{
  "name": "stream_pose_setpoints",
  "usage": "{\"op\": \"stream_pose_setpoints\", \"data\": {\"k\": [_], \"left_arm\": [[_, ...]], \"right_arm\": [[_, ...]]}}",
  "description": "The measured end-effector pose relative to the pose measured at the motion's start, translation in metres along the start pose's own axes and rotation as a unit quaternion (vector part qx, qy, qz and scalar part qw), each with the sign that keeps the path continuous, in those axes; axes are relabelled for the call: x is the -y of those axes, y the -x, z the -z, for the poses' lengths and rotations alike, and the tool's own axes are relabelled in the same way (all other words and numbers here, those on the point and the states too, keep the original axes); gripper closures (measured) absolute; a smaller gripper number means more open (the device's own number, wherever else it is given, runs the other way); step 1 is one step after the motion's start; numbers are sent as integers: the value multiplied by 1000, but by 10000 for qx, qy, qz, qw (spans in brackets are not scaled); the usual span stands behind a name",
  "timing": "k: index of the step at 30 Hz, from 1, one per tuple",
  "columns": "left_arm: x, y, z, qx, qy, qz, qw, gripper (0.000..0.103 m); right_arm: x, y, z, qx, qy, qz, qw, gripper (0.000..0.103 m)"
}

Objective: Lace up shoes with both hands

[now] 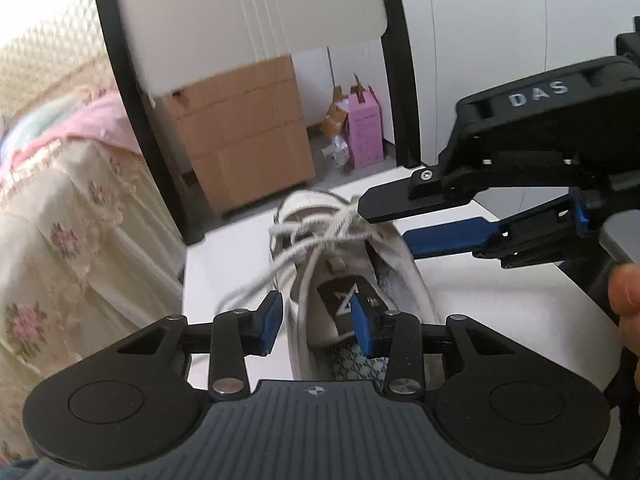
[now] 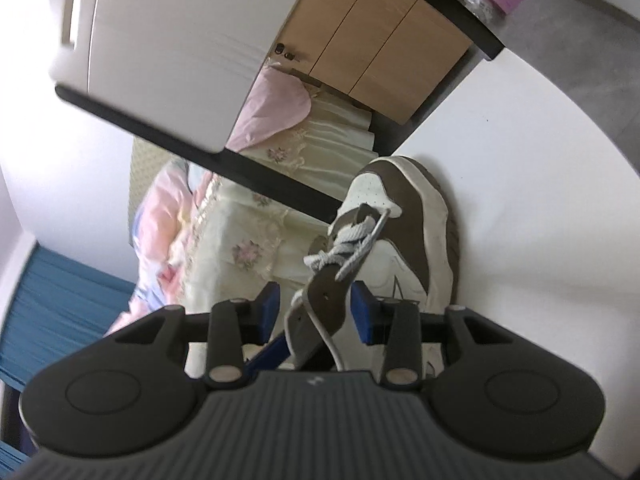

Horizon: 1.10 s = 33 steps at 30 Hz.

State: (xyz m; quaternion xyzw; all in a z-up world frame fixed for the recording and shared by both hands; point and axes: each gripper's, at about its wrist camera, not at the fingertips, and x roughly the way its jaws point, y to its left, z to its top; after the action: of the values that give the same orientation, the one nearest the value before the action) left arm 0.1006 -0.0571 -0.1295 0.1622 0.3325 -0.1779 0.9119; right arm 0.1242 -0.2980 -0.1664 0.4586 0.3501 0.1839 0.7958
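Shoe (image 2: pixel 404 240): on white worktop (image 1: pixel 460 292); heel cut off behind tools.
Laces (image 1: pixel 320 232): blurred tangle, ends untraceable.
Left tool (image 1: pixel 316 320): parted, lace between pads, contact unclear.
Right tool (image 2: pixel 316 306): parted, straddling tongue (image 2: pixel 320 300), not pressing.

A white-and-brown shoe (image 2: pixel 404 240) lies on the white table, its pale laces (image 1: pixel 320 232) tangled loosely over the tongue.

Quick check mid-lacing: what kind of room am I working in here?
Most likely a bedroom at home. Beside the white table with the shoe there is a bed with a floral lace cover and pink bedding, and cardboard boxes stacked on the floor.
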Motion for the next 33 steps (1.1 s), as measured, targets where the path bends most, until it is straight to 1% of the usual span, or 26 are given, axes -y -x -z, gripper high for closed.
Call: {"op": "stream_pose_setpoints", "data": {"k": [7,8,9,10,12,15,19,21,23,24,25,27,28,29,30,32,33], "left_arm": [[3,-1,4,94,-14,50,9999,61],[2,-1,5,112,18,74,9999,61],[2,-1,6,125,41,100,9999,61],[1,-1,7,135,56,121,9998,61],[0,1,6,128,139,206,9996,61],[-1,3,6,111,241,304,9992,61],[1,5,5,117,213,365,9990,60],[1,6,6,142,253,375,9989,60],[1,6,6,178,254,355,9989,60],[0,6,5,230,306,344,9987,60],[-1,7,5,283,357,332,9984,60],[-6,9,2,431,566,391,9967,60],[-9,10,1,508,674,420,9955,60],[-9,8,1,552,683,402,9953,60],[-9,7,0,596,691,384,9951,61],[-7,3,-1,654,623,296,9955,65],[-4,0,-1,669,548,226,9960,71]], "right_arm": [[-11,-5,9,-31,689,299,9972,63],[-11,-6,10,-25,783,388,9962,68],[-12,-7,11,-19,880,484,9949,78],[-13,-7,12,5,994,534,9936,79],[-15,-6,13,64,1148,553,9918,86],[-17,-5,14,98,1347,602,9890,88],[-13,-6,12,88,1296,567,9899,88],[-11,-5,11,81,1150,516,9920,87],[-7,-5,8,62,886,413,9952,82],[-2,-3,6,69,628,283,9976,76],[5,-1,3,70,341,130,9993,74],[16,1,0,108,-140,-190,9997,73],[18,1,-2,135,-283,-311,9990,72],[20,2,-4,163,-412,-425,9981,69],[21,2,-4,182,-443,-412,9980,65],[22,-2,-5,197,-548,-263,9980,65],[24,-4,-5,214,-605,-212,9977,65]]}}
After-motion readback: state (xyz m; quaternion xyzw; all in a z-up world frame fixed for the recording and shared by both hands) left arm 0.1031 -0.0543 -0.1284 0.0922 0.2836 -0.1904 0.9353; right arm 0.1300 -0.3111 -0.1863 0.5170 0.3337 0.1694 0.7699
